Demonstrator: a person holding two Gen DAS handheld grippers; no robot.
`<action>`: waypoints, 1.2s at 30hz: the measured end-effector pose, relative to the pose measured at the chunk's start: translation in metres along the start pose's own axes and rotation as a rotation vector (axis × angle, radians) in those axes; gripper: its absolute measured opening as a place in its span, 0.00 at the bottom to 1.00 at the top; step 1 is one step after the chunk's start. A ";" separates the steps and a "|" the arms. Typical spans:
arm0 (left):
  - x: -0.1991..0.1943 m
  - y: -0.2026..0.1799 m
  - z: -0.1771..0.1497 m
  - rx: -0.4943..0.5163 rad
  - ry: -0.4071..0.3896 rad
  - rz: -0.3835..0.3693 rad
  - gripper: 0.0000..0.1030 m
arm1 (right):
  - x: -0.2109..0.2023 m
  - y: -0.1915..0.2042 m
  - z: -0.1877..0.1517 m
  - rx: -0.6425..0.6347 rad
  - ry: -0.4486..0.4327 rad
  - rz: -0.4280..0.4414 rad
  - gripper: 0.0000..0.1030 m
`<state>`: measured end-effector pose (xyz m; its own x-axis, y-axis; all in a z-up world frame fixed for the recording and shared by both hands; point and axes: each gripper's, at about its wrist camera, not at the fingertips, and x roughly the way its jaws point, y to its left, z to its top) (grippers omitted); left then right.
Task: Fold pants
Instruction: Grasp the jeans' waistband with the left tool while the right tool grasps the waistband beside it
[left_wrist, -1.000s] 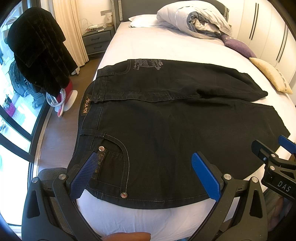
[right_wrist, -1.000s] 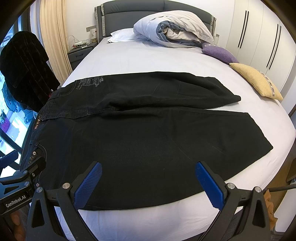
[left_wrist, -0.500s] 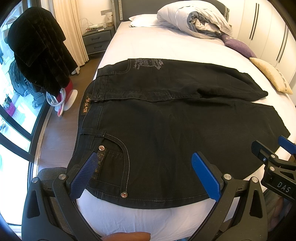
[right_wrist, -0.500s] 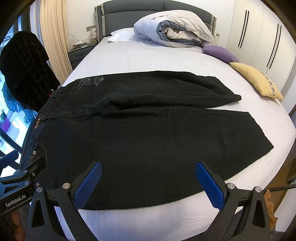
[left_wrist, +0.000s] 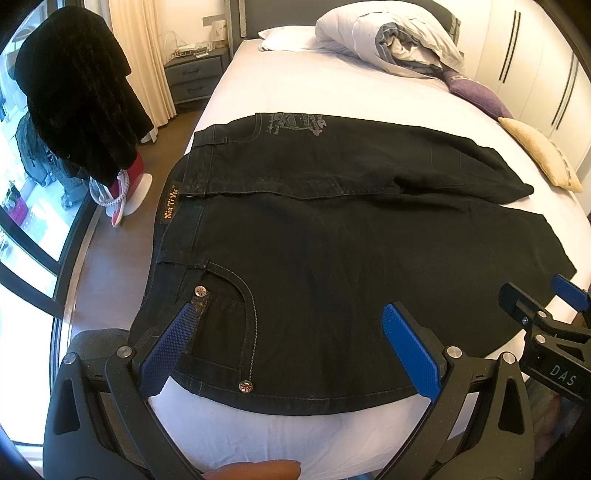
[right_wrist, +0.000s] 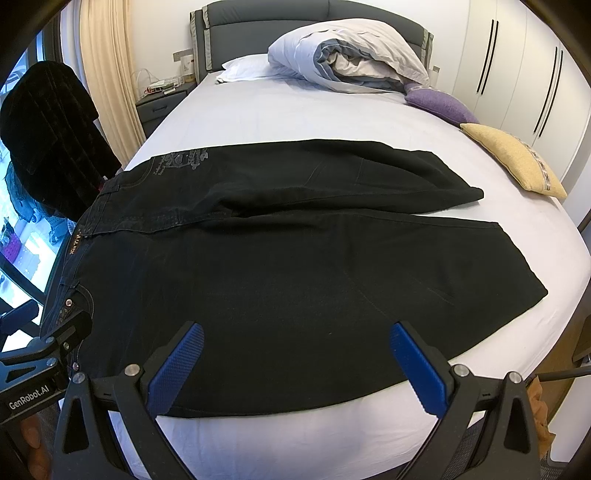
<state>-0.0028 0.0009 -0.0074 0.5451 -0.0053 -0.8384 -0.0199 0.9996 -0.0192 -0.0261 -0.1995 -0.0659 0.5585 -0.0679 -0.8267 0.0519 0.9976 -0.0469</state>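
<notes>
Black jeans (left_wrist: 332, 258) lie spread flat across the bed (left_wrist: 295, 92), waistband toward the window side, legs reaching toward the wardrobe. The left gripper (left_wrist: 295, 332) hovers over the front pocket, the right gripper (right_wrist: 295, 347) over the near leg; both sets of jaws gape wide, holding nothing.

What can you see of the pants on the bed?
The pants are black denim with pale stitching, spread flat across the white bed, waistband toward the window side, legs toward the wardrobe. The far leg lies slightly apart, with a grey printed design near its pocket. A tan waistband label, curved front pocket and metal rivets show at the near corner. Only the sheet touches them; the left gripper and right gripper are open, gripping nothing.
</notes>
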 end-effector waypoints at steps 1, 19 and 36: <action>0.002 0.002 -0.001 -0.003 0.002 -0.003 1.00 | 0.002 0.004 -0.004 -0.002 0.000 0.000 1.00; 0.055 0.050 0.119 0.068 0.015 -0.177 1.00 | 0.016 -0.001 0.102 -0.342 -0.152 0.429 1.00; 0.244 0.043 0.295 0.607 0.193 -0.294 0.98 | 0.182 0.025 0.244 -0.639 0.080 0.669 0.75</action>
<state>0.3769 0.0503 -0.0524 0.2965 -0.2260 -0.9279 0.6075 0.7943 0.0007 0.2793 -0.1910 -0.0808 0.2472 0.5028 -0.8283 -0.7402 0.6497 0.1734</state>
